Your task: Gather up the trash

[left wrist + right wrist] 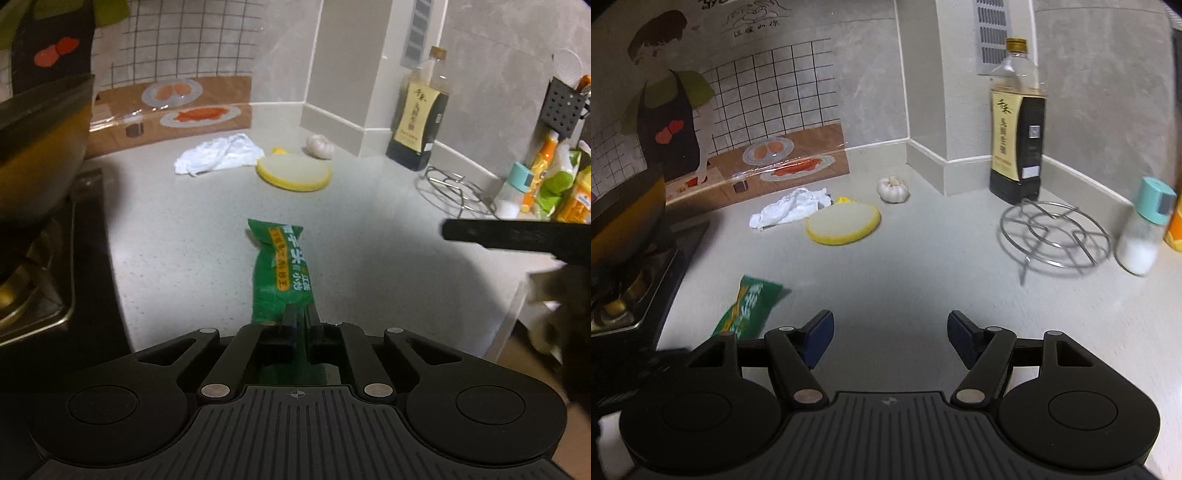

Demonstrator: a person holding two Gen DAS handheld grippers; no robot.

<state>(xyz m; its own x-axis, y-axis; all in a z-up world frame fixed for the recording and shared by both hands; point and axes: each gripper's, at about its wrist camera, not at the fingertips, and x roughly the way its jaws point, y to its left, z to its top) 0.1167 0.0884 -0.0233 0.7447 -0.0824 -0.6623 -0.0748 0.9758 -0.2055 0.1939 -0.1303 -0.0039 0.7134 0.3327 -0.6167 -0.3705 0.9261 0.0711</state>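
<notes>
My left gripper (301,314) is shut on the near end of a green snack wrapper (279,269), which sticks out forward over the grey counter (369,258). The wrapper also shows in the right wrist view (748,308), at the lower left. My right gripper (890,332) is open and empty above the counter; one of its fingers (517,236) shows at the right of the left wrist view. A crumpled white tissue (218,153) (788,206) lies near the back wall, beside a yellow sponge (293,173) (844,223).
A garlic bulb (894,189) lies behind the sponge. A dark sauce bottle (1017,129), a wire trivet (1054,234) and a salt shaker (1145,229) stand at the right. A pan (40,147) sits on the stove (631,291) at the left.
</notes>
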